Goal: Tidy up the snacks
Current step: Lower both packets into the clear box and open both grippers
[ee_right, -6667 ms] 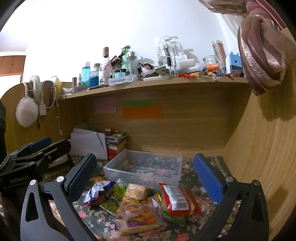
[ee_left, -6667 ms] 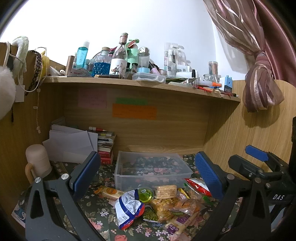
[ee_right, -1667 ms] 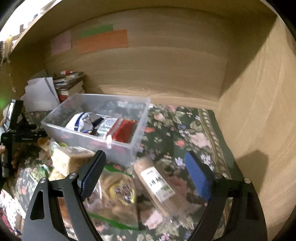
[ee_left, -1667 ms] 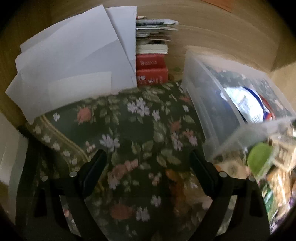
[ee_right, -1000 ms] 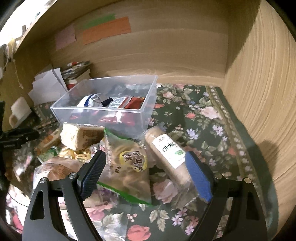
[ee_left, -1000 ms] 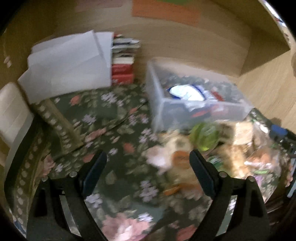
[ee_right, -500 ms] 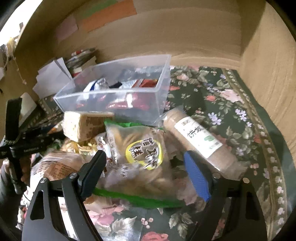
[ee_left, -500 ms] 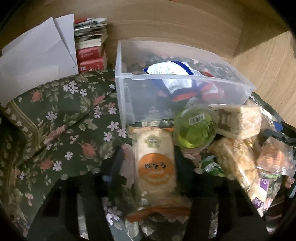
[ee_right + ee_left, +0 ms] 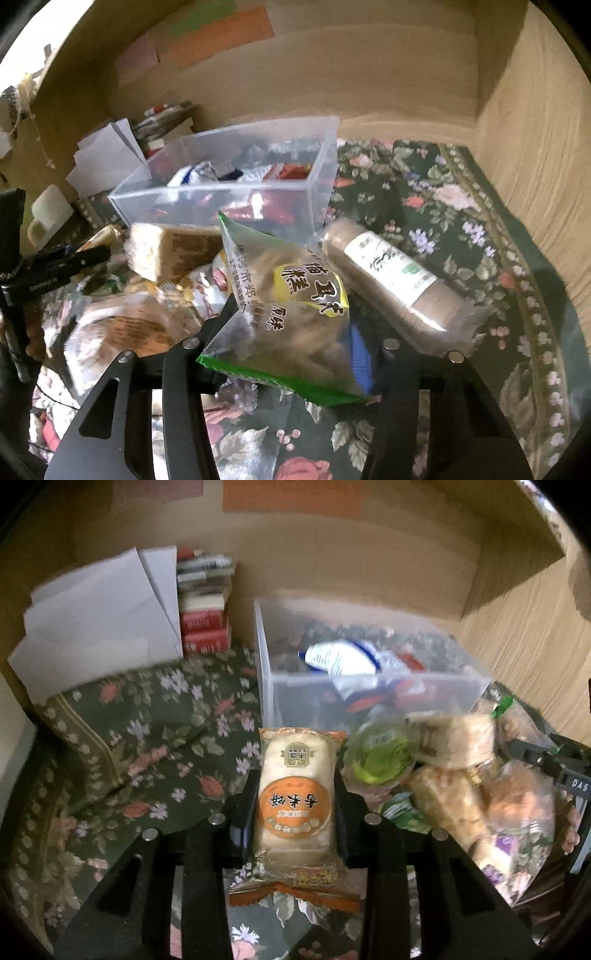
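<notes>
Left wrist view, nearest: left gripper (image 9: pixel 295 812) clenched on the rice cracker packet (image 9: pixel 294 803), one finger pressed to each long side; orange crimped end at 6 o'clock, label upside down.
Left wrist view, 2 o'clock of the packet: green jelly cup (image 9: pixel 378 758) just beside it, touching a wrapped puffed rice block (image 9: pixel 456 740).
Left wrist view, 3 o'clock: other clear snack bags (image 9: pixel 517 812) heaped on the floral cloth (image 9: pixel 147 738).
Left wrist view, 12 o'clock: clear plastic bin (image 9: pixel 332 698) holding a blue-and-white packet (image 9: pixel 340 659) and red wrappers.
Left wrist view, 10 o'clock, far: white papers (image 9: pixel 99 616) against a stack of books (image 9: pixel 203 602).
Right wrist view, nearest: right gripper (image 9: pixel 291 339) grasping the green-edged snack bag (image 9: pixel 288 306), which is tilted with its yellow label upward.
Right wrist view, 2 o'clock of the bag: brown biscuit roll (image 9: pixel 391 277) lying on the cloth, just beside the bag.
Right wrist view, 9 o'clock: left gripper's dark body (image 9: pixel 55 269) beside the heap.
Right wrist view, 12 o'clock, far: bin, then wooden back panel with an orange sticky note (image 9: pixel 221 31).
</notes>
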`<state>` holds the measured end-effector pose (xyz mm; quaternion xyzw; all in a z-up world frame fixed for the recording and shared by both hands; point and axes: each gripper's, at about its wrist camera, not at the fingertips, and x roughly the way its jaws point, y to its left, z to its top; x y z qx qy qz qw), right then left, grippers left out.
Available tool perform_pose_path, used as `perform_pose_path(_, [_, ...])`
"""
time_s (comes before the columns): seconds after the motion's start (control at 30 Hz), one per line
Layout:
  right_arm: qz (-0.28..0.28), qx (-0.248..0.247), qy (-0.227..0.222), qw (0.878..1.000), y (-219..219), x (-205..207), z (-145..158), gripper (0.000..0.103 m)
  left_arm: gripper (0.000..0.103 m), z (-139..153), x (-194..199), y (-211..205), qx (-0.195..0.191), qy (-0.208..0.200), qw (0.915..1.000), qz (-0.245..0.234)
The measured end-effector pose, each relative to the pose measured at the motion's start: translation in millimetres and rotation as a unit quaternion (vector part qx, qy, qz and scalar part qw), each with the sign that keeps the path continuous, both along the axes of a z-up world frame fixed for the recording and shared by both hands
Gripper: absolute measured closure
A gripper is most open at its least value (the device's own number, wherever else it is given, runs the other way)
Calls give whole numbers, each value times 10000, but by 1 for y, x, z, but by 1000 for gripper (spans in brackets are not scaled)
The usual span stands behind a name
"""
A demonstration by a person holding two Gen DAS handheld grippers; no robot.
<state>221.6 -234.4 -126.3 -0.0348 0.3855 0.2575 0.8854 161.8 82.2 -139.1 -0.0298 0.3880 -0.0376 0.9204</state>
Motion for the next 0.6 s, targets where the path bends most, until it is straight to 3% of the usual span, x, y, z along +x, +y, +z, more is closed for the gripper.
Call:
perform_pose_path(0.23, [-20, 19, -547, 9985, 0, -11, 31, 55, 68, 40, -11, 3, -67, -504, 9987, 52])
perform_pose_path(0.6, [-71, 281, -1338, 9906, 17, 6, 85, 55, 68, 79, 22, -8, -134, -1032, 9945, 156])
